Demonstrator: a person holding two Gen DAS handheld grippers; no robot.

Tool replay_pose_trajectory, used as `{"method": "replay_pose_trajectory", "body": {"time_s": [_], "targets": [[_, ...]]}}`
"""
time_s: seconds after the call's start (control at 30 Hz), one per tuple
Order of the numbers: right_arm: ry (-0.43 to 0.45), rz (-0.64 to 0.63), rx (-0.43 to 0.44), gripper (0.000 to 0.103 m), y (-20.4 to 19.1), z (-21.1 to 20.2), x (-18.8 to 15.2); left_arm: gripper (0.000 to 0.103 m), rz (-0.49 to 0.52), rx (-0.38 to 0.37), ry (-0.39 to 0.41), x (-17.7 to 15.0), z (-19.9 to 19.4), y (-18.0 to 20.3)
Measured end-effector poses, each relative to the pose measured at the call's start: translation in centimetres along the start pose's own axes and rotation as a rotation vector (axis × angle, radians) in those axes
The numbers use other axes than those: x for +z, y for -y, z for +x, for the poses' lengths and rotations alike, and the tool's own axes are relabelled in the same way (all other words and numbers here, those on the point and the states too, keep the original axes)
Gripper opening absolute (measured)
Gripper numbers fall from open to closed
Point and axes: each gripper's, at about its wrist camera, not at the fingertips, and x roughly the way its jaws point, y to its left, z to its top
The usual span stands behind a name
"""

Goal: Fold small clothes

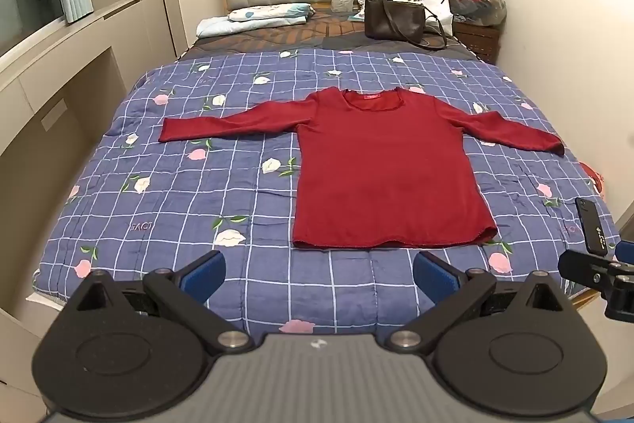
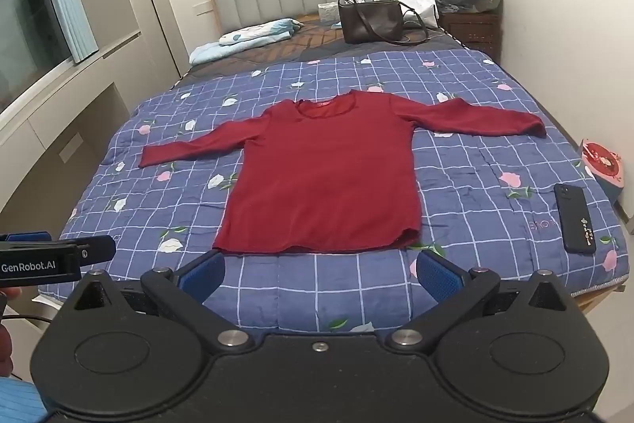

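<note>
While the red long-sleeved top [image 1: 390,177] lies flat and face up at the centre of the frame on the blue checked quilt [image 1: 178,193], both sleeves stretched sideways, each hand-held gripper hangs short of its hem: left hand-held gripper [image 1: 319,274] and right hand-held gripper [image 2: 320,274], blue pads wide apart, holding nothing.

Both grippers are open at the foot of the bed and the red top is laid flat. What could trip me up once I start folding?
The phone lies on the quilt beside the red top, below its right sleeve; a sweeping fold might knock it off. The soft quilt may get pinched along with the hem.
</note>
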Motion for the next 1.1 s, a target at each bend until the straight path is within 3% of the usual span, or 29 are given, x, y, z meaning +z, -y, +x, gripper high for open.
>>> {"method": "replay_pose_trajectory", "body": {"time_s": [1.1], "targets": [[-0.002,0.016,0.011,0.103,0.33,-0.27,-0.31,0.103,0.004,-0.003,-0.010,0.36,0.00,0.57]]}}
